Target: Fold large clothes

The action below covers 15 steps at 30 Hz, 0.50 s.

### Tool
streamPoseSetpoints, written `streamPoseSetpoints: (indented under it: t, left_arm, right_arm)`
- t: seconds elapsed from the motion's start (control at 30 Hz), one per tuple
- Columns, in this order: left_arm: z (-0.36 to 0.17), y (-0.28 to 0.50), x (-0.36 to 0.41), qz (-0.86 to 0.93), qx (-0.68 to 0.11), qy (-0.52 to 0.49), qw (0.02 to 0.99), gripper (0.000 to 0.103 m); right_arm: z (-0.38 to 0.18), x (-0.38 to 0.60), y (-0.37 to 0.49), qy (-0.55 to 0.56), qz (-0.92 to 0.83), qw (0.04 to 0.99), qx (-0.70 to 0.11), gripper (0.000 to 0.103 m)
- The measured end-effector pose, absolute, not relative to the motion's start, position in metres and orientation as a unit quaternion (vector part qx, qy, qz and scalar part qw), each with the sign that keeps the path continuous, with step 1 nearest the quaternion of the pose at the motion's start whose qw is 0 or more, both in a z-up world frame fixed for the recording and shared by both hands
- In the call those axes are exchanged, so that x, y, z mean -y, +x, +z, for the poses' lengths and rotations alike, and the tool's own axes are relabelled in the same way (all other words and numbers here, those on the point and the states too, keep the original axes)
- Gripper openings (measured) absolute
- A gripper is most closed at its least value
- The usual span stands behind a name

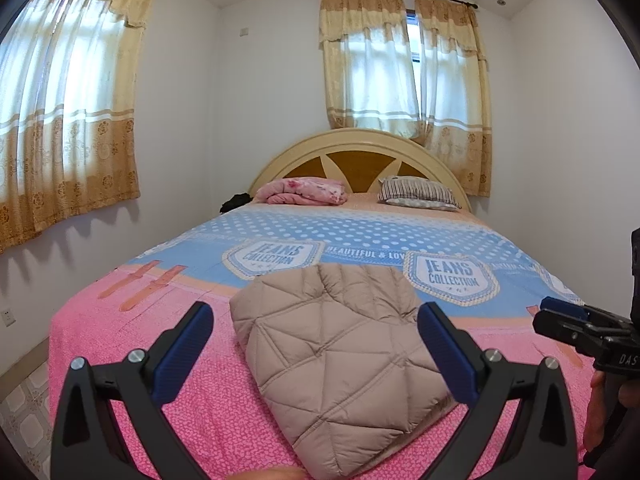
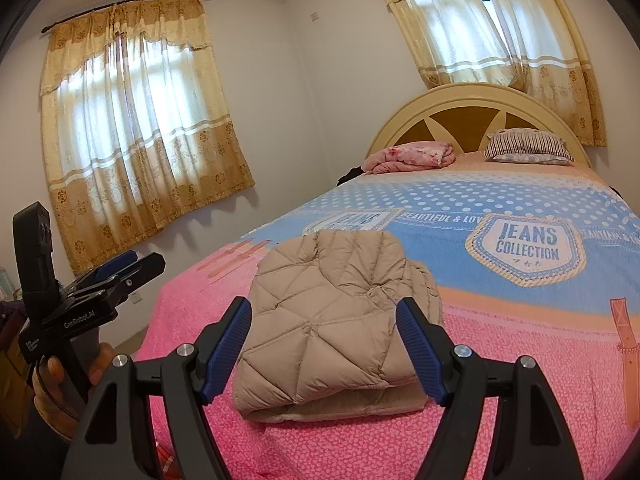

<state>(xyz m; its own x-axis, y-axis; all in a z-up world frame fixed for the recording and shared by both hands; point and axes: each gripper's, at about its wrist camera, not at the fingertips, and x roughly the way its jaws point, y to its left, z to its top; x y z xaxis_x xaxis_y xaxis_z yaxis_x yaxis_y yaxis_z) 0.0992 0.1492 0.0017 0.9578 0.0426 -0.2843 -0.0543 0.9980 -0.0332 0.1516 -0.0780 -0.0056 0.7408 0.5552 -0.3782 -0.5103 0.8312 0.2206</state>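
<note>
A beige quilted puffer jacket (image 1: 336,360) lies folded into a compact bundle on the pink near end of the bed; it also shows in the right wrist view (image 2: 332,328). My left gripper (image 1: 316,316) is open and empty, held above and in front of the jacket, not touching it. My right gripper (image 2: 324,312) is open and empty, also held off the jacket. The right gripper shows at the right edge of the left wrist view (image 1: 560,312). The left gripper shows at the left of the right wrist view (image 2: 132,264).
The bed (image 1: 400,232) has a pink and blue "Jeans Collection" cover. A folded pink blanket (image 1: 304,191) and a striped pillow (image 1: 420,193) lie by the curved headboard (image 1: 360,140). Curtained windows stand behind and on the left wall. Tiled floor (image 1: 24,408) runs along the bed's left side.
</note>
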Motion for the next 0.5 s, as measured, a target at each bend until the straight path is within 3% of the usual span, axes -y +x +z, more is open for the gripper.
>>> streamPoseSetpoints:
  t: [0.5]
  left_arm:
    - [-0.0023,0.0968,-0.1524,0.012,-0.134,-0.029,0.99,0.103]
  right_arm:
    - [-0.0083,0.0752,0.1499,0.043,0.287,0.931,-0.221,0.075]
